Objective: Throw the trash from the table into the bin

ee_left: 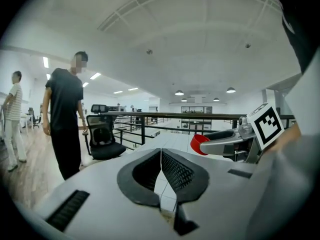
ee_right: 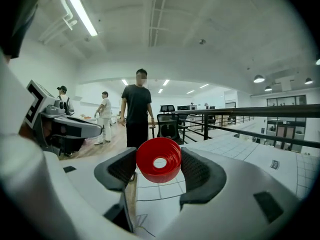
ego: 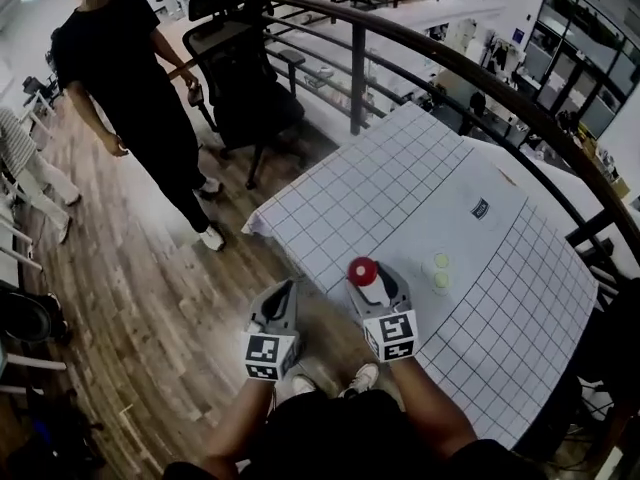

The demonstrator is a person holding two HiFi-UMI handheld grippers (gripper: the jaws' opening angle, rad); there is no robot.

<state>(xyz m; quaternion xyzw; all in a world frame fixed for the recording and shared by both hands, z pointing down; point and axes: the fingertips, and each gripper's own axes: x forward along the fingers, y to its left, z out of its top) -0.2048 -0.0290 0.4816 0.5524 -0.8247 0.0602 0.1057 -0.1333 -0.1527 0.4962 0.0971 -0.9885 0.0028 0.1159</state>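
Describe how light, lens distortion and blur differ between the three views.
Head view: even indoor light, the railing bows from the wide lens, a mosaic patch hides the standing person's face. Left gripper view: strong fisheye with black corners; the shut left gripper looms large. Right gripper view: same fisheye, the ceiling strip light glares white, the red cap in the right gripper is sharp.

The red cap (ee_right: 159,160) looks smooth, glossy plastic. The table (ego: 400,188) wears a matt, gridded white cover. The floor (ego: 120,268) is satin wood planks; the railing (ego: 357,63) dark metal.
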